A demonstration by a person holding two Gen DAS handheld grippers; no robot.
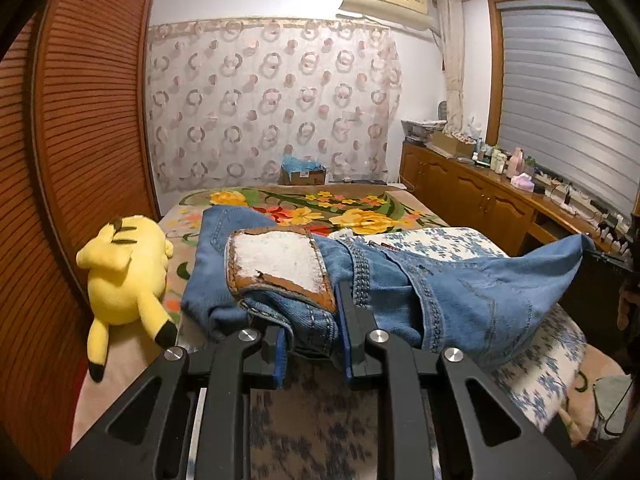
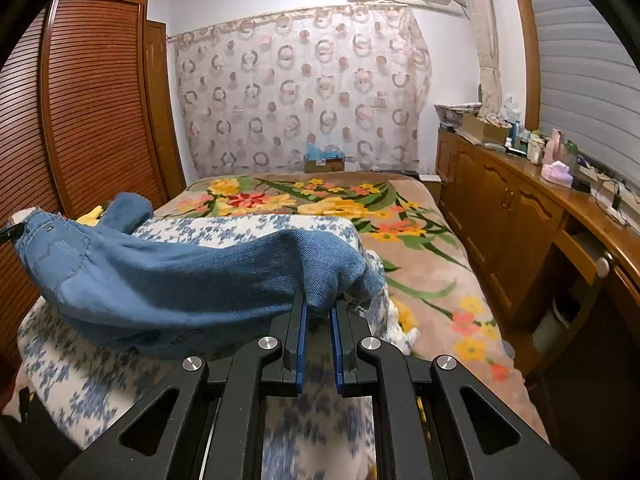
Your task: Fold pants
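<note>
You have the jeans (image 1: 460, 292) lifted off the bed (image 1: 360, 204), one end in each tool; this looks like the carrying part of a fold, with the cloth slung between your hands and sagging in the middle over the blue-and-white quilt (image 2: 248, 224). Your left gripper (image 1: 312, 344) is clamped on the waistband, just under the worn leather patch (image 1: 280, 260), and the thick seam bunches between the blue pads; your right gripper (image 2: 319, 320) is pinched on the far end of the denim, which seems to be the leg cuffs, though the hem itself is hidden behind the fingers. In the right view the jeans run away to the left toward your other tool; in the left view they run off to the right, so the garment hangs as one long span across the near part of the bed.

The plush (image 1: 124, 280) lies at the left edge of the bed, just beside the waistband; it is close enough to catch a swinging corner, so mind that side.

My reading is that the next move calls for bringing the two ends together, or laying the span flat on the quilt first; either way, hold both grips firm until the cloth rests on something, lower both hands evenly so the sag touches down first without twisting, and line up cuffs with waistband before you let go; whether the legs are already stacked one on the other I cannot tell from here.
</note>
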